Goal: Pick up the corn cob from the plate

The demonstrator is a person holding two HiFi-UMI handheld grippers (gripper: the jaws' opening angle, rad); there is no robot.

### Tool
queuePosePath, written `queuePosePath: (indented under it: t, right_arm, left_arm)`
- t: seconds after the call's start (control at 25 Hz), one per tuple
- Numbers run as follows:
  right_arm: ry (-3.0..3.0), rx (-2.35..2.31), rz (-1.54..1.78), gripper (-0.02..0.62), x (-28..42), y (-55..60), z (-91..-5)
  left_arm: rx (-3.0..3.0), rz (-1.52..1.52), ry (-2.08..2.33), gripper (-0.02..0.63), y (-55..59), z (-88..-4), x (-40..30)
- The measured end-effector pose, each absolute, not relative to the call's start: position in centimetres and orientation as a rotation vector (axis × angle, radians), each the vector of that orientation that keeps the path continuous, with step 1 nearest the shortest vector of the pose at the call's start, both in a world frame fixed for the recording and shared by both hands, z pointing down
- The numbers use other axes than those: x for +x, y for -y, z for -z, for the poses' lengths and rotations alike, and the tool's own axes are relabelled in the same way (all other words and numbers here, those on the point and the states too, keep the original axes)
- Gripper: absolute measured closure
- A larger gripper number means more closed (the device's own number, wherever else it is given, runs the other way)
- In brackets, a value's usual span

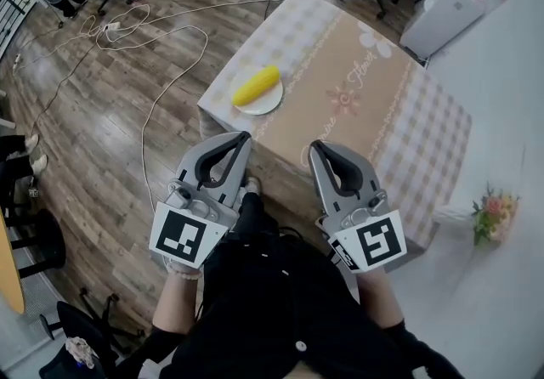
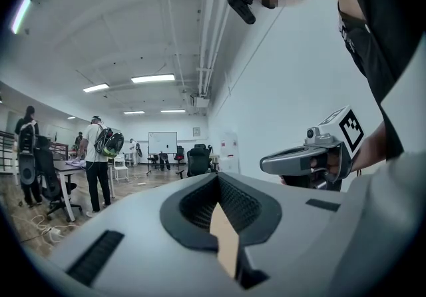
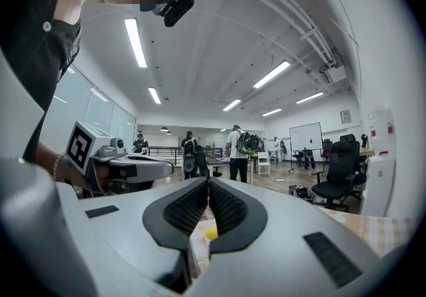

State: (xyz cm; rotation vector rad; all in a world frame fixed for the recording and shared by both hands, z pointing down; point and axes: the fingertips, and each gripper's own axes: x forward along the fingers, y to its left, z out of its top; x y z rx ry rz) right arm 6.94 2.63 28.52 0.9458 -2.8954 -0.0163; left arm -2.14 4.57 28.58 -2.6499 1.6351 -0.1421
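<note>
Yellow corn cob (image 1: pixel 256 85) lies on a white plate (image 1: pixel 265 104) by a corner of the checked-cloth table (image 1: pixel 374 114).

Head view: 2 grippers are held side by side short of the table edge, well apart from the cob. Left gripper (image 1: pixel 245 139) and right gripper (image 1: pixel 314 148) both have their tips pinched together.

Left gripper view: jaws closed tip to tip, nothing between.

Right gripper view: jaws likewise closed and empty. A speck of the yellow cob shows through the gap behind the tips.
</note>
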Motion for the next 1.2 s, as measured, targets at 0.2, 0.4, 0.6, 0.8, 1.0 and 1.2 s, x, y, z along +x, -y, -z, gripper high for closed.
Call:
queuePosePath:
  t: [0.2,0.4,0.6,0.8,1.0,1.2]
  right_arm:
    - [2.861,0.995,0.005,0.552,5.0,0.3,-28.3]
    - [2.848,1.037,0.014,0.552,3.2,3.4,-28.1]
    - [2.834,1.094,0.053,0.552,1.8,5.5,-27.7]
    - [2.809,1.139,0.064,0.552,0.8,7.3,-27.8]
    - [2.789,1.175,0.059,0.552,-0.1,8.4,-28.0]
    - [2.761,1.191,0.05,0.552,-0.6,9.0,-28.5]
  left_arm:
    - [-2.679,0.152,-1.577,0.595,-0.9,-28.3,-4.1]
    - [-2.69,0.151,-1.543,0.595,2.3,-28.1,-6.1]
    - [-2.699,0.129,-1.495,0.595,5.1,-28.0,-7.3]
    - [-2.733,0.129,-1.433,0.595,7.1,-28.3,-8.0]
    - [-2.752,0.121,-1.409,0.595,8.4,-28.8,-9.1]
    - [-2.767,0.132,-1.403,0.595,9.0,-29.4,-10.0]
